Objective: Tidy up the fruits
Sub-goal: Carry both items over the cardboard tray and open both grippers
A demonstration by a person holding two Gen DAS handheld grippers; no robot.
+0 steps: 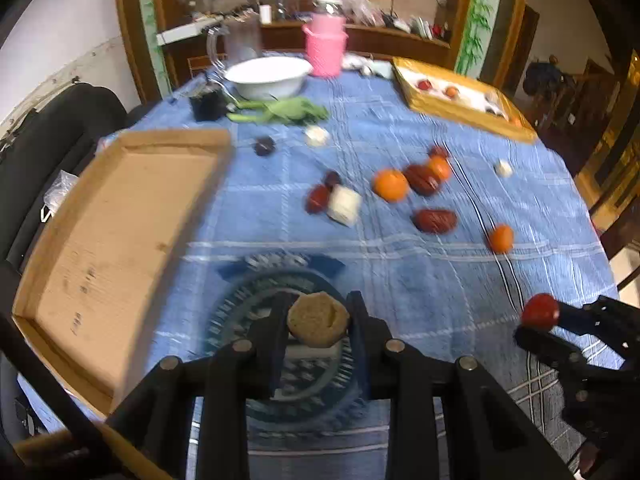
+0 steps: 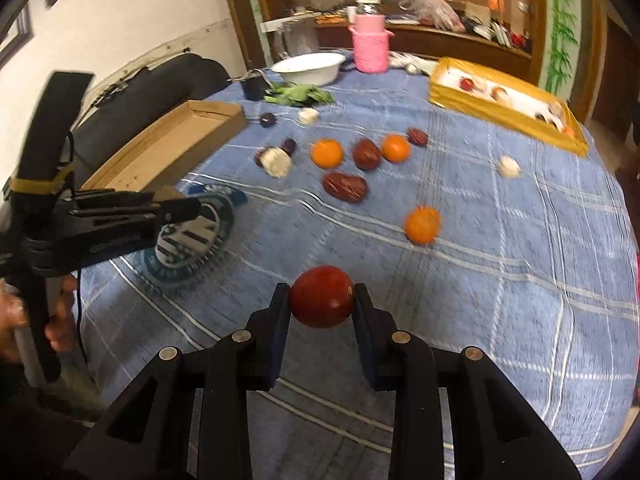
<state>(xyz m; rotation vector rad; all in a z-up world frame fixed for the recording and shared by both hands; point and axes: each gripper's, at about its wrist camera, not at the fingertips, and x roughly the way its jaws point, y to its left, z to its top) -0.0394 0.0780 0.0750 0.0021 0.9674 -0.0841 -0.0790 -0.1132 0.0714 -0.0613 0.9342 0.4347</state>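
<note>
My left gripper is shut on a round tan biscuit-like piece, held above the blue cloth beside the empty cardboard tray. My right gripper is shut on a red fruit, also seen in the left wrist view. Oranges, dark red dates and white pieces lie loose mid-table. The left gripper shows at the left of the right wrist view.
A yellow tray holding a few fruits sits at the far right. A white bowl, pink basket, glass jug and green vegetable stand at the back. A black chair is left of the table.
</note>
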